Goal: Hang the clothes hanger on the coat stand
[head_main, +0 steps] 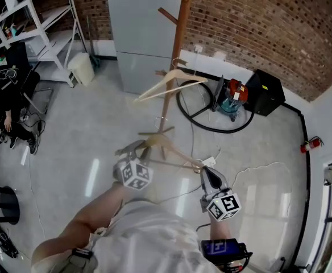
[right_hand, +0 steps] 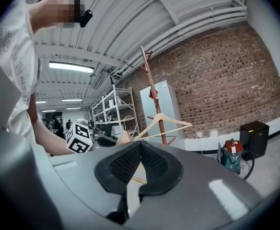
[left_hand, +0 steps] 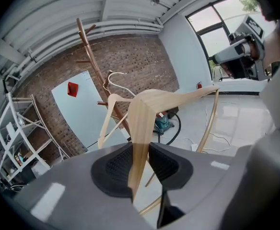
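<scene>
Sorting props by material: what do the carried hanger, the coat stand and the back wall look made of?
Carried hanger: pale wood, smooth matte look, faint grain.
Coat stand: darker reddish-brown wood, probably stained.
Back wall: bare red brick, mortar lines visible.

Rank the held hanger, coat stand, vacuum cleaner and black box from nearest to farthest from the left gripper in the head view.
1. Held hanger, clamped in the left gripper.
2. Coat stand, just ahead.
3. Vacuum cleaner, ahead right.
4. Black box, beyond it by the wall.
</scene>
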A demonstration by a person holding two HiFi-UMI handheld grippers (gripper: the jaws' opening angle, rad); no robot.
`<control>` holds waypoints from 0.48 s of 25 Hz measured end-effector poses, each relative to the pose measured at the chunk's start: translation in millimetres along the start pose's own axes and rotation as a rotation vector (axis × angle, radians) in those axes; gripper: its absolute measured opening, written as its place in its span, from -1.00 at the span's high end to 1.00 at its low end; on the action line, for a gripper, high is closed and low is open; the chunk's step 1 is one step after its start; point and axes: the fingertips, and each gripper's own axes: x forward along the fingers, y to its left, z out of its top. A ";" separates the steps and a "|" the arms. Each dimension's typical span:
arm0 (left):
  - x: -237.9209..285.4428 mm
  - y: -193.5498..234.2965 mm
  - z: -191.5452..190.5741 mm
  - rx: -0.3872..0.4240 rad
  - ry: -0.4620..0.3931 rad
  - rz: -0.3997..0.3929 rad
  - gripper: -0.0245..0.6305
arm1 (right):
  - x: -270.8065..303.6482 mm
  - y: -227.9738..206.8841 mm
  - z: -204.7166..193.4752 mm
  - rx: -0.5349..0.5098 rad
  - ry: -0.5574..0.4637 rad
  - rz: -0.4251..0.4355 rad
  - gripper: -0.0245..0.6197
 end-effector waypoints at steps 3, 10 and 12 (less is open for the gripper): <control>8.1 23.5 -3.0 0.003 -0.007 0.008 0.61 | 28.0 8.2 7.8 -0.009 0.002 0.012 0.88; 23.6 92.1 9.9 0.094 -0.036 0.089 0.61 | 80.4 17.9 25.6 -0.034 0.005 0.059 0.88; 30.5 110.1 19.8 0.114 -0.036 0.111 0.61 | 93.7 16.6 32.4 -0.043 -0.002 0.074 0.88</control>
